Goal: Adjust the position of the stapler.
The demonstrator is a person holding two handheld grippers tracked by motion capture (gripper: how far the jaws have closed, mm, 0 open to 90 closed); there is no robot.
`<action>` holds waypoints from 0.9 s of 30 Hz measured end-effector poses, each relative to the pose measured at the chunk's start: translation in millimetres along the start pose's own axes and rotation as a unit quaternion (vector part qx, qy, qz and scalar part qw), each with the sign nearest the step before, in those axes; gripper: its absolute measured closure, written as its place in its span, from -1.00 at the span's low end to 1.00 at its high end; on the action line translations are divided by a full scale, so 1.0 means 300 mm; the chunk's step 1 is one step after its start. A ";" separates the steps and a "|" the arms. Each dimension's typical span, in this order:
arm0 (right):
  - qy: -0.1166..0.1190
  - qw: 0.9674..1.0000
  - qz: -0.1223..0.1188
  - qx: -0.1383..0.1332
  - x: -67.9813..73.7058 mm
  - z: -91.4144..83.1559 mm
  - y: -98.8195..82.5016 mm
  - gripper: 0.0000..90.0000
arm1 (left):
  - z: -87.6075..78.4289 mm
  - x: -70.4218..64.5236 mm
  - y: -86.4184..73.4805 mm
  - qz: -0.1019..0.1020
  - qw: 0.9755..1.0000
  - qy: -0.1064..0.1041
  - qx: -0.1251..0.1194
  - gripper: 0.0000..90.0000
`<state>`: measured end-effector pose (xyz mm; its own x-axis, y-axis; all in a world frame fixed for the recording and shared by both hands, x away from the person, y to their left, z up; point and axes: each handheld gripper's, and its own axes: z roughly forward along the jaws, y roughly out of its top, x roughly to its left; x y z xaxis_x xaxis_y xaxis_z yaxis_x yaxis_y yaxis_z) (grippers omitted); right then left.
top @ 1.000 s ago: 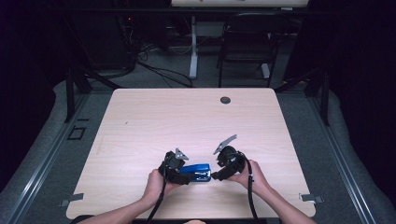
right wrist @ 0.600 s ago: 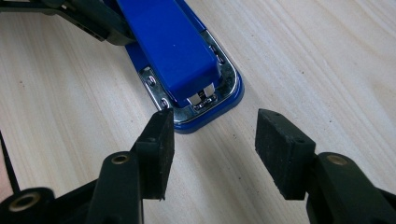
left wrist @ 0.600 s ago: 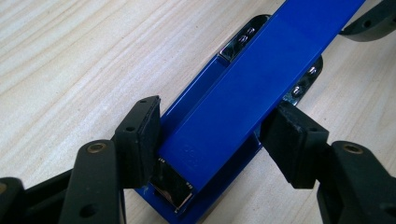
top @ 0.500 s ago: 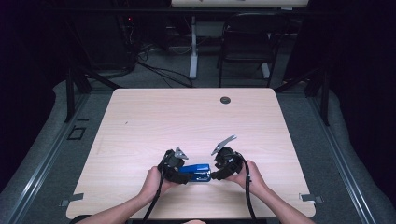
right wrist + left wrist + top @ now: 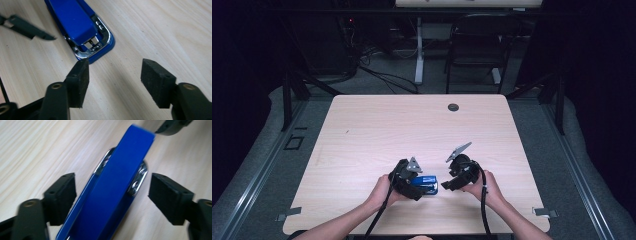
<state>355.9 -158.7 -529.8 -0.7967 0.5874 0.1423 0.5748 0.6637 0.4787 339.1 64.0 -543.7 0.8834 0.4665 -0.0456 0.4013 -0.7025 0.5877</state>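
Observation:
A blue stapler (image 5: 427, 184) with a chrome front lies flat on the wooden table (image 5: 412, 130) near its front edge. My left gripper (image 5: 421, 187) straddles the stapler (image 5: 117, 195) from the left. Its jaws have just been opening, and a gap shows between each pad (image 5: 62, 195) and the stapler's sides. My right gripper (image 5: 445, 184) points at the stapler's chrome end (image 5: 93, 46) from the right. Its jaws have just been opening too, and nothing is between its fingers (image 5: 80, 80); the stapler lies just beyond them.
A round cable hole (image 5: 453, 107) sits near the table's far edge. Behind the table stand a black chair (image 5: 477, 45) and a white post (image 5: 418, 50), with cables on the floor. A left gripper finger (image 5: 27, 27) crosses the right gripper view.
Both hands have stayed at the stapler. My right gripper has drawn back slightly to the right from its end. The stapler lies where it was.

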 end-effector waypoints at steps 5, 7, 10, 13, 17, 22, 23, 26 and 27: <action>-0.008 1.000 0.014 -0.005 -0.021 -0.022 -0.013 -0.28 | 0.017 0.014 0.018 0.010 1.000 -0.022 -0.014 -0.50; -0.011 1.000 0.015 -0.005 -0.030 -0.028 -0.018 -0.35 | 0.023 0.015 0.029 0.016 0.999 -0.025 -0.019 -0.41; -0.015 1.000 0.021 -0.006 -0.044 -0.040 -0.028 -0.41 | 0.030 0.003 0.048 0.031 0.999 -0.032 -0.024 -0.24; -0.017 0.999 0.030 -0.004 -0.053 -0.047 -0.034 -0.42 | 0.039 -0.012 0.063 0.049 0.998 -0.035 -0.024 -0.11; -0.019 0.999 0.027 -0.004 -0.059 -0.051 -0.036 -0.42 | 0.057 -0.027 0.075 0.067 0.997 -0.027 -0.021 -0.03; -0.019 0.999 0.031 -0.005 -0.057 -0.050 -0.037 -0.41 | 0.066 -0.030 0.087 0.071 0.997 -0.027 -0.022 0.06; -0.019 0.999 0.030 -0.004 -0.057 -0.050 -0.037 -0.41 | 0.067 -0.030 0.089 0.073 0.997 -0.026 -0.021 0.06; -0.021 0.999 0.026 -0.003 -0.059 -0.050 -0.037 -0.41 | 0.069 -0.030 0.091 0.077 0.997 -0.024 -0.020 0.11; -0.020 0.999 0.027 -0.004 -0.059 -0.049 -0.037 -0.41 | 0.069 -0.029 0.091 0.077 0.997 -0.022 -0.020 0.13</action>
<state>360.8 -183.3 -524.8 -0.7569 0.6398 0.1331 0.6146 0.6277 0.4777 347.3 29.5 -544.0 0.9439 0.3300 0.0124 0.2511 -0.7416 0.6221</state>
